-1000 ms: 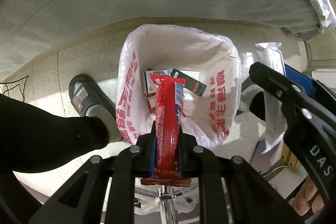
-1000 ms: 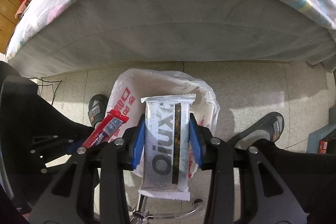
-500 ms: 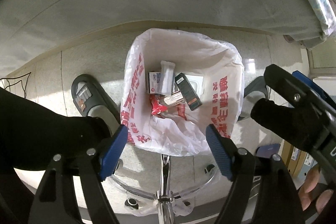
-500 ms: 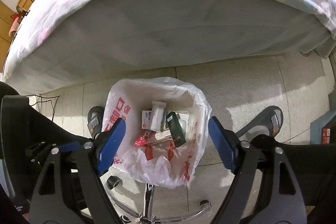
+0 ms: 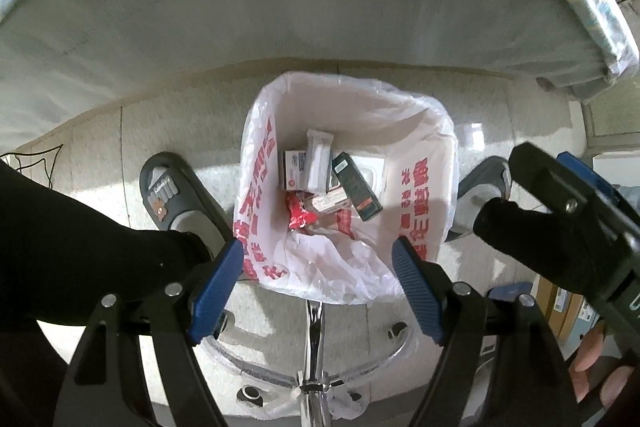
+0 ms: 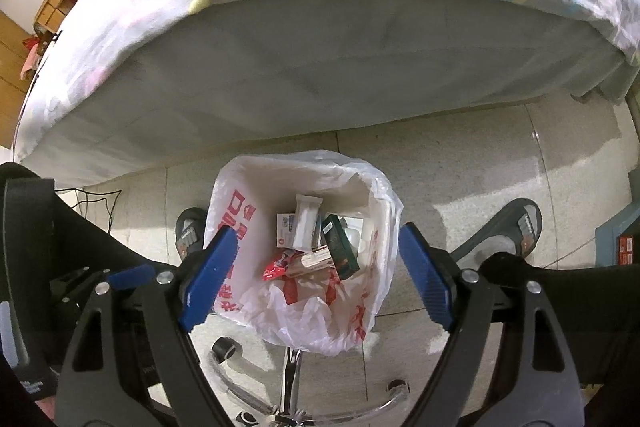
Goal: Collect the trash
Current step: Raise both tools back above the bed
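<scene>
1. Left gripper point(image 5: 318, 283): fingers spread wide, nothing betw. them; hung above bag.
2. Right gripper point(image 6: 316, 271): fingers likewise wide apart, empty; also over bag.
3. Bag point(image 5: 416, 147): white plastic w/ red print, mouth open, lining a bin on tiled floor point(image 6: 460, 163) beside bed point(image 6: 320, 39).
4. Trash, all inside bag at bottom:
 - white wrapper point(image 5: 319, 161), lying over a small white box point(image 5: 294, 171);
 - dark green box point(image 5: 357, 187), tilted, just right of wrapper;
 - red wrapper point(image 5: 298, 213), crumpled, nearest gripper side, touching a pale carton point(image 5: 330, 201).
5. Slippers: one left of bag point(image 5: 168, 187), one right point(image 6: 520, 227).
6. Chair base point(image 5: 314, 355): chrome, below bag in view.
</scene>
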`<control>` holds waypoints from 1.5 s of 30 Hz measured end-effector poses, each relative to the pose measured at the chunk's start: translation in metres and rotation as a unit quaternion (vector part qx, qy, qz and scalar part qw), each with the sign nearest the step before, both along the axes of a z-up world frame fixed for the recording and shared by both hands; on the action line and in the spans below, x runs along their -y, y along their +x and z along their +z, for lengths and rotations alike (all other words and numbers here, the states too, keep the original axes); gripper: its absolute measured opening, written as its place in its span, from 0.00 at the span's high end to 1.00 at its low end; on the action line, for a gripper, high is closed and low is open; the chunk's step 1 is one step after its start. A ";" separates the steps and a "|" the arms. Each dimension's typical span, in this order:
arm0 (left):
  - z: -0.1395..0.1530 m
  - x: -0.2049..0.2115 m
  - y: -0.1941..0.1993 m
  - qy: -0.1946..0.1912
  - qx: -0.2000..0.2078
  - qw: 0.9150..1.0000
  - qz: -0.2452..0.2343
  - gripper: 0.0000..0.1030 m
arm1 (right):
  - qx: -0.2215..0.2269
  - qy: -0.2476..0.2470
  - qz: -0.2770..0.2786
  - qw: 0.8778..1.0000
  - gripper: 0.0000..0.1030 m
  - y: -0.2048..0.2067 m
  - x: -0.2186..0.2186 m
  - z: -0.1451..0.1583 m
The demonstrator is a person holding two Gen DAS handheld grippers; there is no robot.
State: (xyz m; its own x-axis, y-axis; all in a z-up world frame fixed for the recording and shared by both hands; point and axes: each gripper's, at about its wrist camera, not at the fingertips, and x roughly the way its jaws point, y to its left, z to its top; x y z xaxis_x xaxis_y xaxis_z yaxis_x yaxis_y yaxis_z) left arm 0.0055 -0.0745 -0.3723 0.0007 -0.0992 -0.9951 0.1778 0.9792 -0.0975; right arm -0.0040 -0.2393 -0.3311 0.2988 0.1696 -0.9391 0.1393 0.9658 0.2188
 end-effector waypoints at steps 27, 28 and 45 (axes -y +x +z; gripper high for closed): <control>0.107 -0.031 -0.011 -0.019 0.172 0.985 0.021 0.26 | 0.095 0.000 -0.027 0.995 0.14 -0.049 0.024 0.110; 0.113 -0.032 -0.011 -0.017 0.181 0.983 0.022 0.26 | 0.103 0.000 -0.026 0.994 0.14 -0.051 0.025 0.118; 0.244 -0.050 0.027 -0.032 0.323 0.946 0.023 0.24 | 0.241 -0.046 0.006 0.969 0.07 -0.021 0.021 0.265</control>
